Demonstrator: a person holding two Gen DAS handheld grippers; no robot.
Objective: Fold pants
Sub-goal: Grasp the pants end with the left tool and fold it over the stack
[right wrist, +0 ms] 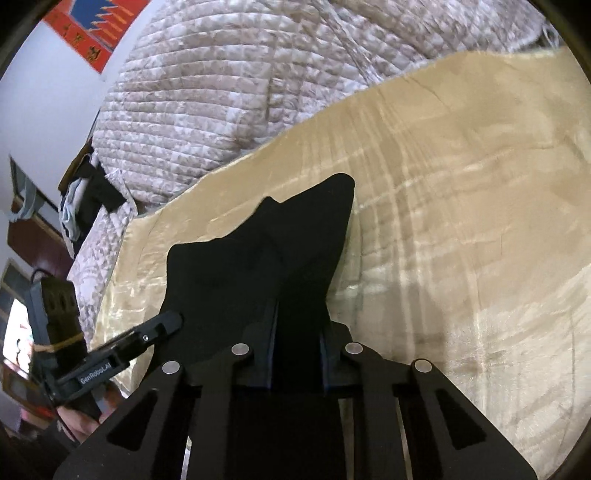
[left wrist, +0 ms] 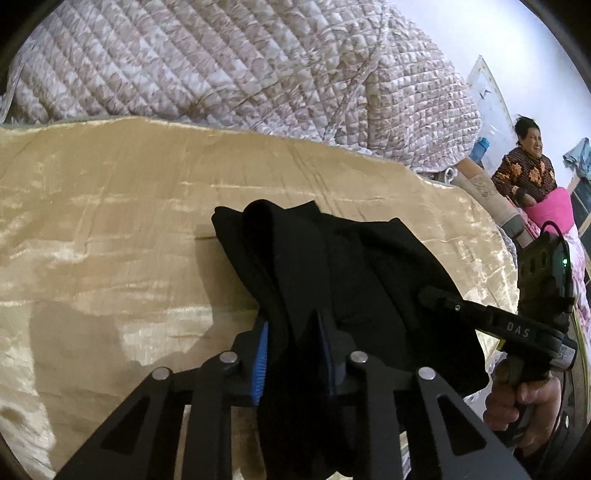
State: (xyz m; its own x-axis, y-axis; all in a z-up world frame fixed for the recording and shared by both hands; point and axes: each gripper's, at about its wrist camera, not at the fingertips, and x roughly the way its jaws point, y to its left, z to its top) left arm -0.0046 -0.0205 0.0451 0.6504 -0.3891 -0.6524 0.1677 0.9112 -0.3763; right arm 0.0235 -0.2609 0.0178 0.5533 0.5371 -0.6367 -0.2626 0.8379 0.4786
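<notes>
**Both grippers pinch black pants above a gold bedspread**

The bed carries a shiny gold bedspread that fills most of both views. Along its far edge lies a bulky quilted comforter, pale with a brownish print, heaped against the wall.

The pants, plain black, hang bunched over the middle of the bedspread, held up at the near side by both grippers. Their far folds droop toward the gold cloth; whether they touch it cannot be told.

In the left wrist view the left gripper is closed on a thick fold of the pants, cloth packed between its blue-padded fingers. The right gripper reaches in from the right edge, its tip buried in the same black cloth, with a hand on its handle.

In the right wrist view the right gripper likewise pinches the pants, which rise in two peaks ahead of it. The left gripper enters from the left, its tip touching the cloth's edge.

A woman in a patterned top sits beyond the bed's right end. A red poster hangs on the wall.
</notes>
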